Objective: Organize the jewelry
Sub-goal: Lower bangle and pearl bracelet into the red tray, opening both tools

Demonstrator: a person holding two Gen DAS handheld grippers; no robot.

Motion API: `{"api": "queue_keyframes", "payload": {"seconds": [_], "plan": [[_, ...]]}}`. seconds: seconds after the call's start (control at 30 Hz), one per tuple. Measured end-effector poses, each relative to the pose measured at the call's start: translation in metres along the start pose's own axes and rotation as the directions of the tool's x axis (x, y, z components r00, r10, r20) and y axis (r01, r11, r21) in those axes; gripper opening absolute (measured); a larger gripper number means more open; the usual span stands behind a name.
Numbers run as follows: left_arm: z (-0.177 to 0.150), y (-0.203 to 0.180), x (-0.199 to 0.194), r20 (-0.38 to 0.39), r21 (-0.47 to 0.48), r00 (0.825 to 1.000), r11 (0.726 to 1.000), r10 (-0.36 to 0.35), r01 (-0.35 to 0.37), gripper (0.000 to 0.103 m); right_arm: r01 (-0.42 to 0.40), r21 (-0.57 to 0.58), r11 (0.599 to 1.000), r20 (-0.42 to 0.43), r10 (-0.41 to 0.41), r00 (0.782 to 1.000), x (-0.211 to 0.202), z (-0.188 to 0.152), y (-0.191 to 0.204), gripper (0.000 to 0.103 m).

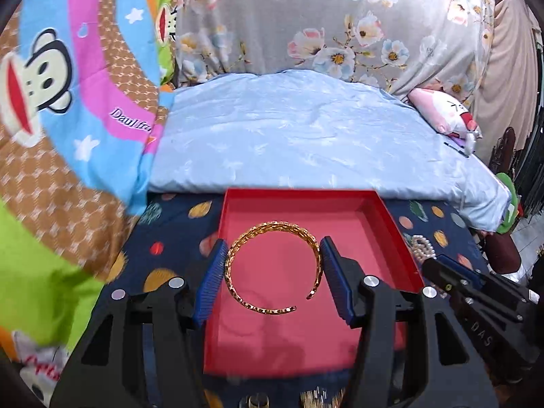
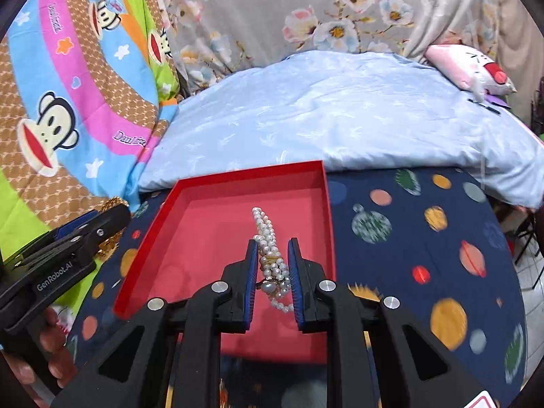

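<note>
**Jewelry carried over the red box, one piece in each claw**

Jewelry is in both your claws now. Your left claw point(image 1: 273, 275) is clenched on a gold cuff bangle point(image 1: 272, 268), its blue pads point(image 1: 335, 278) pressing the ring's two opposite sides. The bangle is held face-on to the wrist camera, above the middle of the red box point(image 1: 401, 238), with its opening turned toward the box's near right corner. Gripping it across the width probably keeps the stiff ring from swinging.

Your right claw point(image 2: 272, 272) is grasping a pearl bracelet point(image 2: 268, 238) bunched into several strands. Its long axis runs straight out along the fingers, pointing at the box's far edge, while a loose loop and the clasp hang back between the pads. It sits over the right half of the box, near the right wall.

The box rests on the dark planet-print cloth point(image 2: 408, 238) near its far edge, against the pale blue bedding point(image 2: 340, 119).
</note>
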State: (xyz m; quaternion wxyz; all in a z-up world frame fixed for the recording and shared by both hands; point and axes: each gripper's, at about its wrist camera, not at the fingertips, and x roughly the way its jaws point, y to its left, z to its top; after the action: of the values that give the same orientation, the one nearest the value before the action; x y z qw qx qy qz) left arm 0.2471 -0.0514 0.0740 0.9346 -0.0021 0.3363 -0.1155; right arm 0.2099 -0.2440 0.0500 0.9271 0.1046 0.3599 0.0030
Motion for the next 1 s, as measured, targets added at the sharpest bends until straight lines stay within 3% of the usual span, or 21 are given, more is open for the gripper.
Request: {"api": "queue_keyframes", "payload": {"seconds": [0.23,0.43,0.5,0.53,0.57,0.63,0.8,1.0], "plan": [[0.012,0.002,0.062,-0.056,-0.001,0.998,1.0,0.023,-0.023,0.054,-0.001,-0.016,1.0,-0.05,0.0,0.999,0.055,0.016,0.003,0.017],[0.011,0.002,0.087,-0.088,0.004,0.996,1.0,0.015,-0.015,0.055,0.021,-0.04,0.999,-0.06,-0.023,0.998,0.076,0.018,0.006,0.019],[0.011,0.001,0.092,-0.096,0.007,0.995,1.0,0.031,-0.03,0.06,0.05,-0.05,0.997,-0.041,-0.052,0.998,0.077,0.018,0.008,0.035],[0.01,0.003,0.093,-0.094,0.005,0.994,0.999,0.05,-0.05,0.072,0.068,-0.053,0.996,-0.028,-0.069,0.997,0.076,0.017,0.008,0.054],[0.009,0.005,0.092,-0.084,0.002,0.994,0.997,0.075,-0.075,0.078,0.082,-0.051,0.995,-0.011,-0.083,0.997,0.073,0.017,0.007,0.061],[0.007,0.01,0.084,-0.064,-0.008,0.992,0.994,0.105,-0.106,0.088,0.089,-0.045,0.995,0.015,-0.088,0.996,0.064,0.017,0.006,0.061],[-0.002,0.022,0.05,-0.03,-0.023,0.993,0.993,0.115,-0.116,0.089,0.057,0.001,0.998,0.061,-0.057,0.997,0.023,0.01,-0.001,0.061],[-0.035,0.024,-0.012,-0.001,-0.038,0.992,0.991,0.128,-0.128,0.094,0.022,0.052,0.998,0.09,-0.026,0.996,-0.039,-0.032,-0.003,0.063]]}}
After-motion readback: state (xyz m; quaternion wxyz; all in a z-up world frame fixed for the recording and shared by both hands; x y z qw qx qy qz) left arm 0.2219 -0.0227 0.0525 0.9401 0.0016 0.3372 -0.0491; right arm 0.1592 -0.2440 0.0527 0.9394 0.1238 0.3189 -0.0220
